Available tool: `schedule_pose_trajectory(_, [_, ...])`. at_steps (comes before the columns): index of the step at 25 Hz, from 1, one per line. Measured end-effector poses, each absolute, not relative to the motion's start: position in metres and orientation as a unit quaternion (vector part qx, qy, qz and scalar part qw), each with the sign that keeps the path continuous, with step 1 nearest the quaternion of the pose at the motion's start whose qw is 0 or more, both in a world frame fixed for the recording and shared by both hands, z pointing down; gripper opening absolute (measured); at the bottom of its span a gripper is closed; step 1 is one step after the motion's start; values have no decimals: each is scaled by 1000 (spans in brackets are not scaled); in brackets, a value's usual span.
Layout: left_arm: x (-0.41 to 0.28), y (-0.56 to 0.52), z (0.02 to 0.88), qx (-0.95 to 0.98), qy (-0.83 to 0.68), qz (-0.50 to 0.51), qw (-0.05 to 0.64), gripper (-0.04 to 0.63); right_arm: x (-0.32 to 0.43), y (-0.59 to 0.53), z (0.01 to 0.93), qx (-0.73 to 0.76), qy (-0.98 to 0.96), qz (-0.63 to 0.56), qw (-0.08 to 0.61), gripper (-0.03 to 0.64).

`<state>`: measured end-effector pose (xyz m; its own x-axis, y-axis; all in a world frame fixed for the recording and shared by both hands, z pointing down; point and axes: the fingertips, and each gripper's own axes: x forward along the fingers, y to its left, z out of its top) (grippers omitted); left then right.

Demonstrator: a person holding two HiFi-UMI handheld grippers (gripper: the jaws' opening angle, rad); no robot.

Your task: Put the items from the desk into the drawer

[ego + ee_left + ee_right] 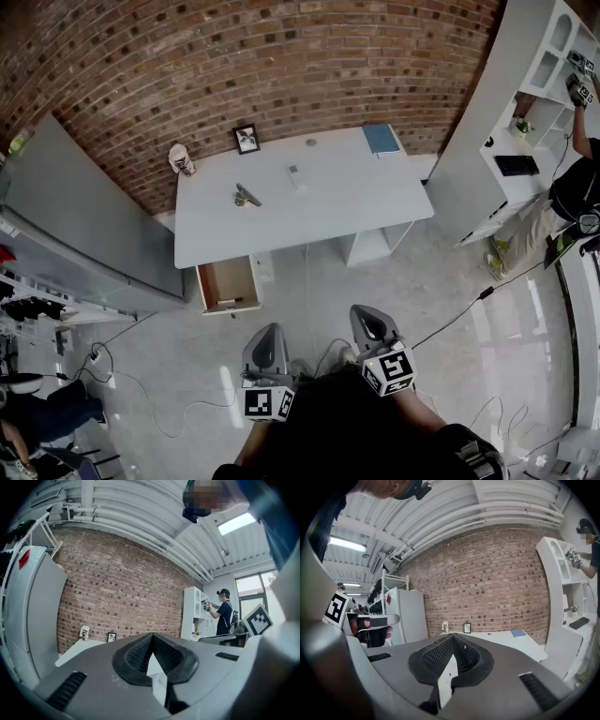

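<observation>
I stand back from the white desk with both tools held close to my body, well apart from everything I have to move. My left gripper has its jaws pressed together at the tips with nothing between them, and my right gripper is closed and empty in the same way.

The items all lie ahead of me on the desk top. A patterned cup stands at the back left corner, a small picture frame is upright against the brick wall, and a dark object that I cannot identify lies on the left half. A small white item lies near the middle, and a blue notebook lies flat at the back right corner.

The drawer hangs open under the desk's front left corner, ahead and slightly left of my left gripper, and so nearer to that one. The dark object sits almost directly beyond the drawer, its long axis slanting across the desk.

I judge that nothing has gone in yet. I would step forward and part the left jaws for the dark object. The right gripper suits the notebook.
</observation>
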<state>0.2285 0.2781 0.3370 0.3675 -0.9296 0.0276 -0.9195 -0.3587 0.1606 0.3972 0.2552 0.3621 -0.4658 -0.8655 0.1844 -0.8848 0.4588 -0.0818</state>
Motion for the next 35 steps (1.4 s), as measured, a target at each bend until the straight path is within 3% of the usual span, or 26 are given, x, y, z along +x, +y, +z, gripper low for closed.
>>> schedule_pose_trajectory(22, [239,268,339,822,-563,-36,79,-6,401,244,357,503,-860,74,45,2])
schedule_pose_trajectory(24, [242,268,340,822,-563,-35,80,-6,402,242,367,494,-863,94,58,212])
schedule_pose_trajectory(25, [244,268,340,821,-564,-35,80,-6,404,241,370,490,-864,98,63,230])
schedule_pose_trajectory(35, [274,268,339,811,-579,-30,79,-6,431,238,378,471,-873,99,77,230])
